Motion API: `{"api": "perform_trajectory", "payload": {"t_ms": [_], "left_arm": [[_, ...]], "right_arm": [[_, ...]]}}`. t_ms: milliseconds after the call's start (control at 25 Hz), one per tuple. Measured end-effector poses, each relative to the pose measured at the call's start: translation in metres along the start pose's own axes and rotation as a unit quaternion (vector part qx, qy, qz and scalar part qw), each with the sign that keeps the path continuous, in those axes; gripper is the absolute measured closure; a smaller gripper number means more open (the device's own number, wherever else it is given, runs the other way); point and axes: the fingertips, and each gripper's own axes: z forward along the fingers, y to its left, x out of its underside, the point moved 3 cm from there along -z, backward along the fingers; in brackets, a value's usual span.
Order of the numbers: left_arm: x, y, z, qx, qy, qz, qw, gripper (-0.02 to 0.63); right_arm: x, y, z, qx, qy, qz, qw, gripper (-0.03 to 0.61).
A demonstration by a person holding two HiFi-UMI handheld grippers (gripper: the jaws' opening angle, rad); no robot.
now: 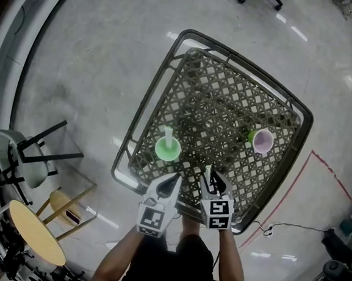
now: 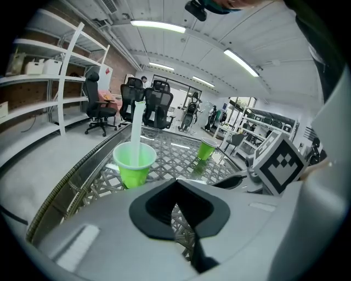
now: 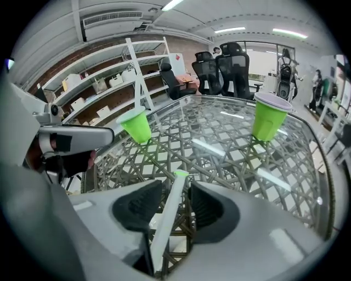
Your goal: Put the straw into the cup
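While the right gripper (image 3: 175,189) hangs over the near edge of the dark lattice-topped table (image 3: 230,159), its jaws stand wide apart and a green-tipped white straw (image 3: 168,217) lies unclamped between them. The left gripper (image 2: 176,189) is closed on nothing. Mid-table stands a green plastic cup (image 2: 133,162) holding another straw (image 2: 137,123), with a second green cup (image 2: 207,148) farther off.

The person's two forearms (image 1: 115,257) reach forward side by side from the near side, each hand carrying a gripper that points away and downward. The left hand-held gripper (image 1: 174,178) has its jaws closed tip to tip with nothing between them. Just to its right, the right hand-held gripper (image 1: 214,179) tilts down more steeply, and its jaws stand wide apart. A straw (image 3: 167,219) lies lengthwise in the gap between them, and the pads do not press on it. The two grippers are close together but not touching.
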Motion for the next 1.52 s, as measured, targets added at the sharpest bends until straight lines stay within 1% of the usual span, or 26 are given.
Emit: {"api": "perform_trajectory", "payload": {"t_ms": [160,280,440,720,880,1040,1160,1280,1520], "left_arm": [[0.001,0.002,0.001,-0.002,0.003,0.002,1.0000,0.607],[0.002,0.004,0.001,-0.003,0.009,0.014,0.9999,0.607],[0.001,0.003,0.000,-0.002,0.003,-0.003,1.0000,0.607],[0.001,0.004,-0.001,-0.003,0.006,0.009,0.9999,0.607],[-0.005,0.002,-0.006,-0.003,-0.006,-0.004,1.0000,0.607],[-0.015,0.002,-0.011,-0.006,-0.023,-0.004,0.9997,0.607],[-0.020,0.002,-0.015,-0.007,-0.023,0.007,0.9997,0.607],[-0.022,-0.001,-0.021,-0.008,-0.029,0.004,0.9996,0.607],[-0.045,-0.013,-0.035,-0.001,-0.046,0.025,0.9987,0.607]], "right_arm": [[0.000,-0.001,0.001,0.006,0.005,-0.011,1.000,0.423],[0.000,-0.002,0.001,0.013,0.008,-0.016,1.000,0.438],[0.000,-0.006,0.001,0.024,0.011,-0.015,1.000,0.480],[-0.001,-0.008,0.001,0.026,0.011,-0.011,1.000,0.525],[-0.005,-0.004,-0.004,0.024,0.004,-0.012,1.000,0.529],[-0.014,-0.001,-0.011,0.021,-0.010,-0.013,1.000,0.531],[-0.023,0.000,-0.018,0.021,-0.027,-0.010,0.999,0.531],[-0.032,0.002,-0.029,0.022,-0.042,-0.008,0.999,0.531],[-0.054,0.005,-0.058,0.026,-0.077,-0.003,0.997,0.531]]}}
